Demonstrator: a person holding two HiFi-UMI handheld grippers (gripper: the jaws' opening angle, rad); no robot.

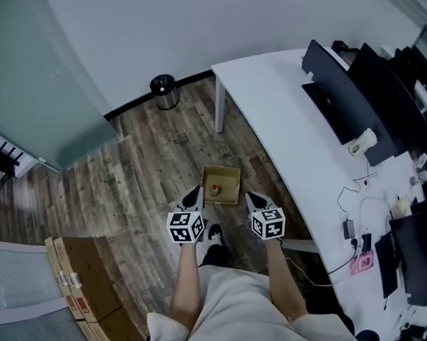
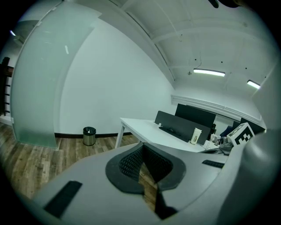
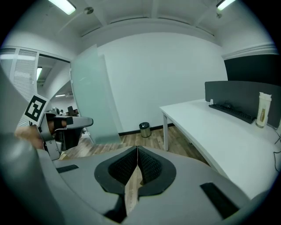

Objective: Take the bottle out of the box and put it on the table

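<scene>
Head view: open box (image 1: pixel 220 171) on floor (image 1: pixel 129 177) beside white table (image 1: pixel 285 120), bin (image 1: pixel 164 91) beyond.

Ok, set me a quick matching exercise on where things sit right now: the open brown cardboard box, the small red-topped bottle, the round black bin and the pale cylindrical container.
Things:
1. open brown cardboard box
2. small red-topped bottle
3. round black bin
4. pale cylindrical container

Places:
A. on the white table, beside the dark screens
B. on the wooden floor, against the white wall
C. inside the cardboard box
D. on the wooden floor, close beside the white table

Pairs: 1-D, 2-C, 3-B, 4-A
</scene>
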